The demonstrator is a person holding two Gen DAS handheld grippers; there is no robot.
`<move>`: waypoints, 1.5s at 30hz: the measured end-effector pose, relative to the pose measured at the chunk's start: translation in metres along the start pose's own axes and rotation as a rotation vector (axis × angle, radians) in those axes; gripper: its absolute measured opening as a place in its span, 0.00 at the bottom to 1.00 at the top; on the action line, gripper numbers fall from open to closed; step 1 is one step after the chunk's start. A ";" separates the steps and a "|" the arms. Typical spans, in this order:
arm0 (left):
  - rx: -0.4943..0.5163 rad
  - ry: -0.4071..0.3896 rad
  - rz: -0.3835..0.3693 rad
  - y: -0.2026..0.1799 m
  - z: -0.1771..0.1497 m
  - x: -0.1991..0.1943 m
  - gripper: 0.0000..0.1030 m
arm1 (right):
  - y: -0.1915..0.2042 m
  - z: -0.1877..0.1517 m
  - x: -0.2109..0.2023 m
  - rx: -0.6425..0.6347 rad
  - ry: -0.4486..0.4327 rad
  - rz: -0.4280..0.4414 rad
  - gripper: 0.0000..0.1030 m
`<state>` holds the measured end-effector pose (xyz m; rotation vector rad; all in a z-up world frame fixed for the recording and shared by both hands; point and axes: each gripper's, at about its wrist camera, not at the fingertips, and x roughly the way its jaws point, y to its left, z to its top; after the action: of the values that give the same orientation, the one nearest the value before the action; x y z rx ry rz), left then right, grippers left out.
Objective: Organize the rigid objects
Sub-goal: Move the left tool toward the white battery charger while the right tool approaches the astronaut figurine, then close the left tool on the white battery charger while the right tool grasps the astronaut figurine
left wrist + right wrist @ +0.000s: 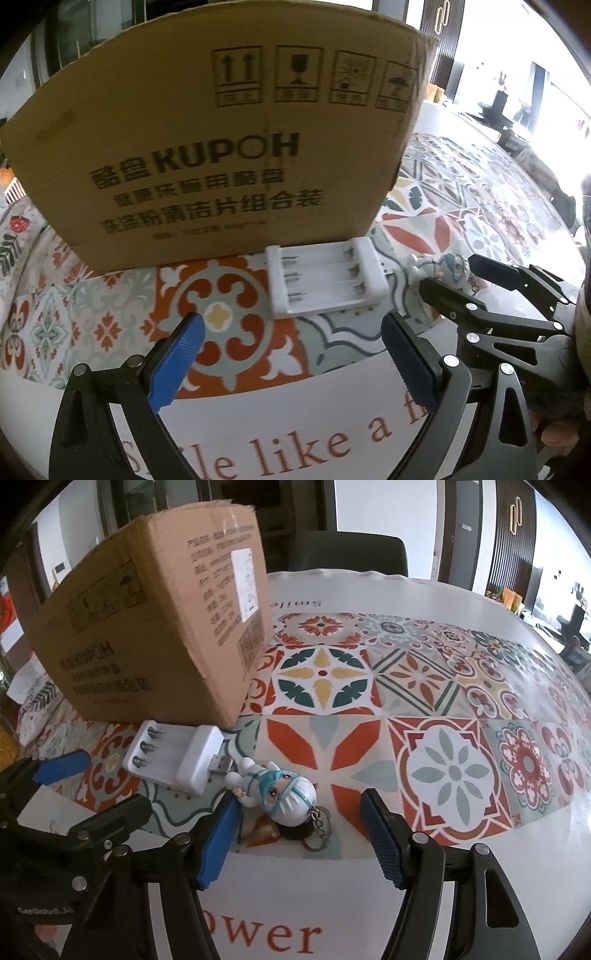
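Note:
A white battery charger (325,282) with empty slots lies on the patterned tablecloth just in front of a brown cardboard box (221,147). It also shows in the right wrist view (173,755), its USB plug pointing right. A small white and teal doll keychain (280,794) lies next to it, also in the left wrist view (443,267). My left gripper (291,328) is open and empty, a little short of the charger. My right gripper (299,814) is open, its fingers on either side of the doll's head, the left pad (218,838) close to it.
The cardboard box (155,627) stands at the left of the round table (424,590), its top hidden from view. A dark chair (351,554) stands behind the far edge. The tablecloth stretches to the right.

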<state>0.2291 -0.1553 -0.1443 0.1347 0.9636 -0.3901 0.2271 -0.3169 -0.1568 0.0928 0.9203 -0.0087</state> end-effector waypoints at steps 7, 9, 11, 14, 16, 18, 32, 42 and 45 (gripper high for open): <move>-0.010 0.004 -0.026 -0.022 0.013 0.017 0.95 | -0.013 0.004 0.002 0.010 -0.022 0.023 0.60; -0.023 0.013 -0.032 -0.029 0.018 0.027 0.95 | -0.016 0.004 0.001 0.020 -0.023 0.026 0.57; -0.033 0.019 -0.032 -0.032 0.020 0.034 0.95 | -0.019 0.005 0.001 0.031 -0.024 0.027 0.54; -0.036 0.028 -0.007 -0.036 0.023 0.045 0.94 | -0.019 0.005 0.001 0.026 -0.027 0.011 0.45; -0.028 0.018 0.013 -0.043 0.028 0.051 0.91 | -0.018 0.005 0.001 0.020 -0.029 0.002 0.39; -0.038 0.009 0.026 -0.046 0.031 0.055 0.88 | -0.018 0.004 0.000 0.020 -0.030 0.007 0.34; -0.064 -0.025 0.004 -0.031 0.022 0.033 0.75 | -0.006 0.001 -0.018 0.041 -0.054 -0.005 0.31; -0.096 -0.104 0.006 -0.018 0.016 -0.008 0.75 | 0.018 0.001 -0.049 0.039 -0.111 0.019 0.30; -0.104 -0.133 0.021 -0.011 0.013 -0.023 0.75 | 0.026 0.002 -0.059 0.036 -0.130 0.026 0.30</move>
<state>0.2230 -0.1634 -0.1169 0.0240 0.8488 -0.3254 0.1940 -0.2931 -0.1065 0.1361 0.7892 -0.0076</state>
